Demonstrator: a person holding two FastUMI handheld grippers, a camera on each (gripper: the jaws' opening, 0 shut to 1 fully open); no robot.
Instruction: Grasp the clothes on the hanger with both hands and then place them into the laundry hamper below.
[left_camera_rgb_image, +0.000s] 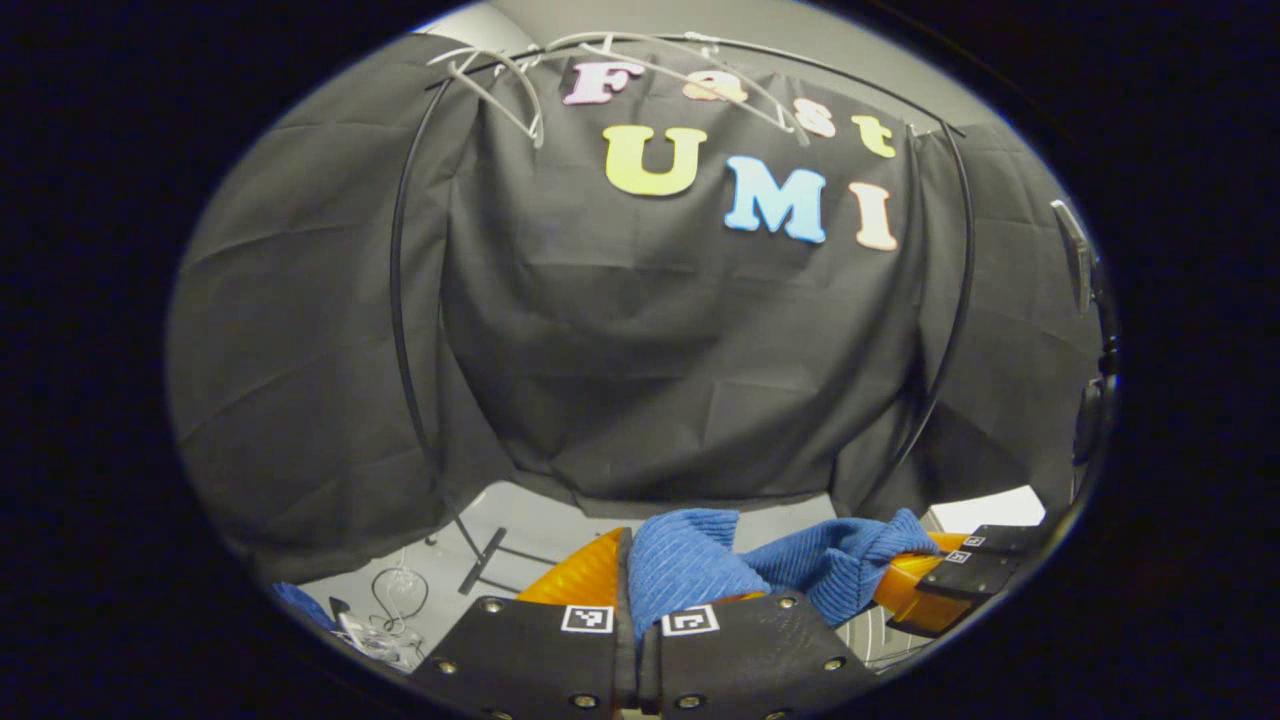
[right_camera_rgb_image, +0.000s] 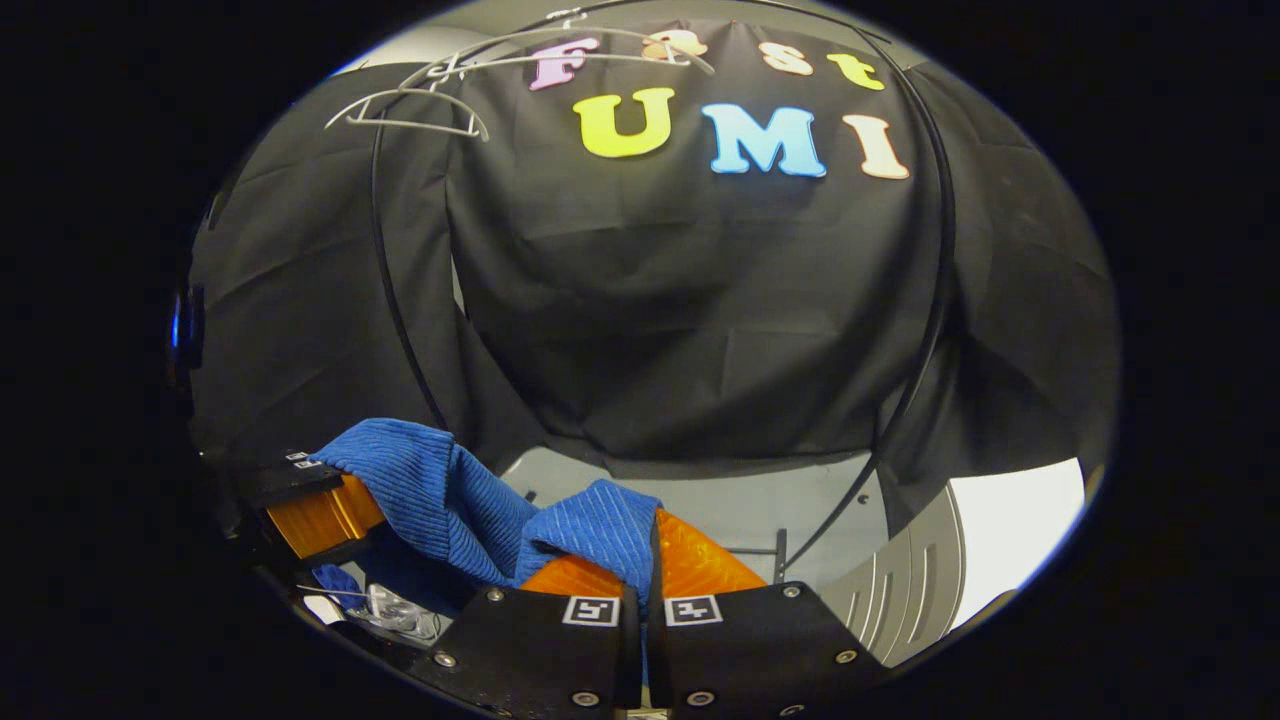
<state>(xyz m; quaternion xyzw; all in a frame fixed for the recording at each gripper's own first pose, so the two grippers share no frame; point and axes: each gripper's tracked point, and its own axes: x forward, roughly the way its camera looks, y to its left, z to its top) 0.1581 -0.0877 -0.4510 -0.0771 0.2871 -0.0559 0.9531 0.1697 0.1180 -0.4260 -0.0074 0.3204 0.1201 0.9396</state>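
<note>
- The left gripper (left_camera_rgb_image: 636, 600) is clamped on a bunched fold of the blue cloth (left_camera_rgb_image: 690, 565); its two fingers stand together with the fabric pinched between them and rising above the tips
- The right gripper (right_camera_rgb_image: 648, 560) is likewise closed on another fold of the cloth (right_camera_rgb_image: 600, 530); the fabric stands up from the pinch; the cloth spans from one gripper to the other, sagging a little in the middle
- The cloth is off the hangers; two bare hangers (left_camera_rgb_image: 500, 85) hang on the rail (left_camera_rgb_image: 405, 300) high above, well apart from the cloth
- The hamper cannot be made out for sure; a pale ribbed wall (right_camera_rgb_image: 900, 600) at the lower right of the right gripper view may be it, but I cannot tell; so the drop spot is a guess from here
- Risk, as I judge it: each grip holds only a small fold near an edge; a quick pull apart could draw the fabric out of one pinch, leaving the cloth dangling from the other
- Risk: letting go at different times would swing the cloth sideways; it could drape over the hamper's rim or fall to the floor (left_camera_rgb_image: 540, 530)
- Risk: loose items lie low at the left, a cable (left_camera_rgb_image: 400, 590) among them; a trailing end of cloth might catch there
</note>
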